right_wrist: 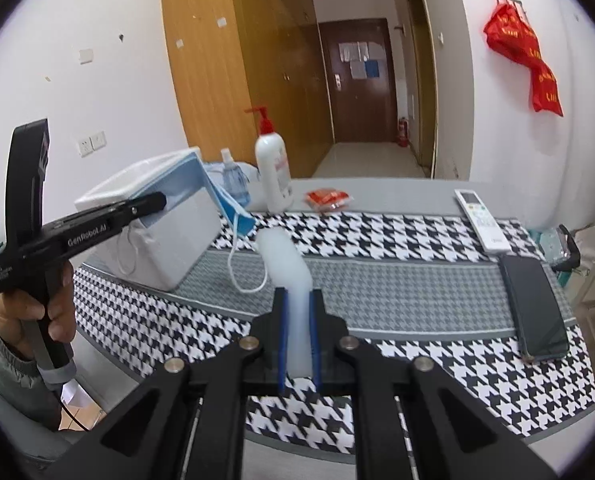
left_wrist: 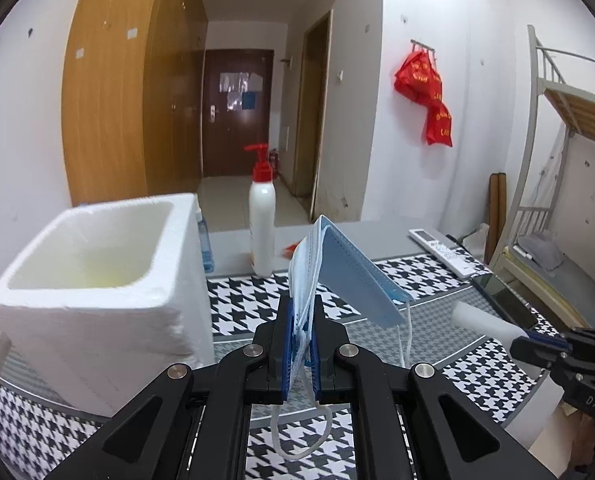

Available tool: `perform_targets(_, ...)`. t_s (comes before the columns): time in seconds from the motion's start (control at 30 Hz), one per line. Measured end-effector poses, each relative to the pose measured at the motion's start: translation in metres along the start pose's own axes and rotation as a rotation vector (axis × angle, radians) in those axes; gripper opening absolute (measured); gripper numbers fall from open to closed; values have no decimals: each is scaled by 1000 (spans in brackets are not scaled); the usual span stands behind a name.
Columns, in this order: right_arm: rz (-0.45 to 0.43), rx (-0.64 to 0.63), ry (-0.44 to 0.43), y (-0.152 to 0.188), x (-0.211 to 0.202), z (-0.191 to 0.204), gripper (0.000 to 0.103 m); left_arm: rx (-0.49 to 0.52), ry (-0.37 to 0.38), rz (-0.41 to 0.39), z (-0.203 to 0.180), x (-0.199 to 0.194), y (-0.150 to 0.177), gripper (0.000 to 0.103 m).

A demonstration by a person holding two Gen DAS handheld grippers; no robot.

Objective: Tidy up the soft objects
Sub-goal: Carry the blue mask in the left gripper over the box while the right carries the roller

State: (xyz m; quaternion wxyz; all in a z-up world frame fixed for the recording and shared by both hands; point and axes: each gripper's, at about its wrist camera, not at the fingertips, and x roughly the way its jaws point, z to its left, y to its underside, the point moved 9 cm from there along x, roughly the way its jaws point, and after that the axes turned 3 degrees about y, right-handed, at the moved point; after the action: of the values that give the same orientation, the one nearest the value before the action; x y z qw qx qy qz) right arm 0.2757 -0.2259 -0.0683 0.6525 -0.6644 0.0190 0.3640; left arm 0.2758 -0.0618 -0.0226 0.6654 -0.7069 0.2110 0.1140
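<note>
My left gripper (left_wrist: 301, 312) is shut on a light blue face mask (left_wrist: 353, 276), held above the houndstooth tablecloth (left_wrist: 241, 300) just right of the white foam box (left_wrist: 97, 276); its ear loops hang down. It also shows in the right wrist view (right_wrist: 159, 202), with the mask (right_wrist: 221, 196) beside the box (right_wrist: 169, 240). My right gripper (right_wrist: 297, 300) is shut on a white foam piece (right_wrist: 285, 264), held above the table; it shows at the right edge of the left wrist view (left_wrist: 537, 340) with the foam (left_wrist: 485, 320).
On the table's far side stand a white pump bottle with red top (right_wrist: 273, 168), a small blue bottle (right_wrist: 233, 180) and a red packet (right_wrist: 329, 199). A white remote (right_wrist: 483, 218) and a dark phone (right_wrist: 535, 306) lie at the right. A bunk bed (left_wrist: 557, 184) is right.
</note>
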Motion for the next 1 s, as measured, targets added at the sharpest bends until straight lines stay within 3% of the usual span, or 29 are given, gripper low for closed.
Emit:
perform_targets(0.5,-97,-25,-51,-36,-8,41,12,13,-51,-106,26,-48,-31,8)
perform_targets(1.0,-118,-61,-84,-57,-2,67,12,-21,-118,-161,61,-74,-40,8)
